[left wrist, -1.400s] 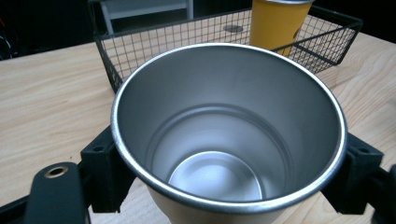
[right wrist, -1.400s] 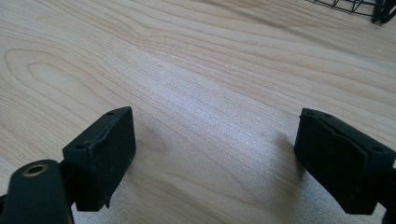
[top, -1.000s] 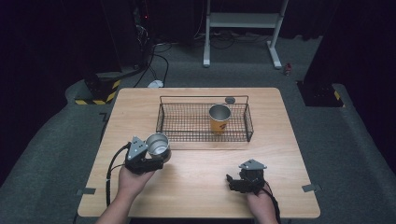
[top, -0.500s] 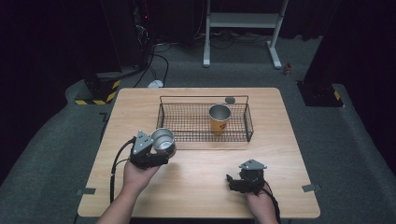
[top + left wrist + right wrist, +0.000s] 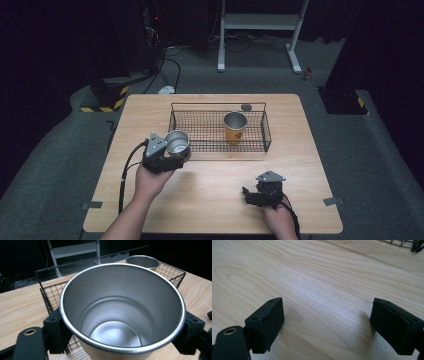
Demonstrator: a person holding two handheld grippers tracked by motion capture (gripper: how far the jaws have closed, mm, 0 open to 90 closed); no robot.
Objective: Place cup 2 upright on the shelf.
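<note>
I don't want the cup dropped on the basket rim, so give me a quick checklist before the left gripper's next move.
1. Steel cup clamped between the left gripper jaws: ok.
2. Cup upright, mouth up: ok.
3. Cup bottom above the wire basket rim: cannot tell.
4. Free space in the basket left of the yellow cup: ok.
5. Right gripper open, low over the table, away from the basket: ok.

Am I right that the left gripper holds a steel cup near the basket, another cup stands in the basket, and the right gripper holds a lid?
Not quite. The right gripper holds nothing: the right gripper view shows its jaws open over bare table. The rest stands: the left gripper clamps the steel cup near the basket, where another cup stands.
</note>
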